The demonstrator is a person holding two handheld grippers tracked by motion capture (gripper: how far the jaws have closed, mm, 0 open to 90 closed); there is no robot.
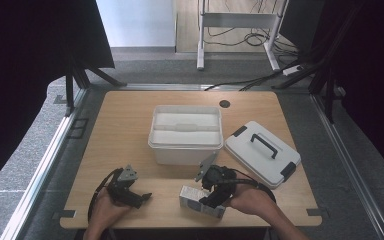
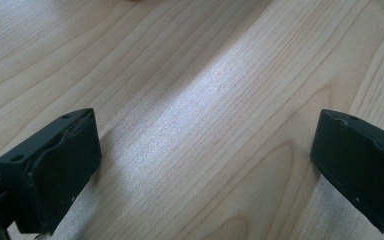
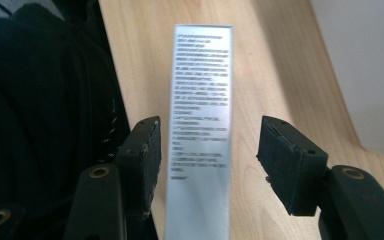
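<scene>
A small silver-white carton [image 1: 194,198] lies flat near the table's front edge. My right gripper [image 1: 211,199] hangs over its right end, pointing down. In the right gripper view the carton's printed silver face [image 3: 202,90] runs between the two black jaws. The left pad is close beside it and a strip of wood shows between it and the right pad. The right gripper [image 3: 207,150] is open around the carton. My left gripper [image 1: 141,197] rests at the front left, held in a hand. Its jaws stand wide over bare wood, so the left gripper [image 2: 205,160] is open and holds nothing.
A white plastic bin [image 1: 186,156] stands at the middle of the wooden table [image 1: 125,125]. Its white lid [image 1: 260,156] with a dark handle lies to the right of it. Dark clothing [image 3: 40,100] borders the table edge beside the carton.
</scene>
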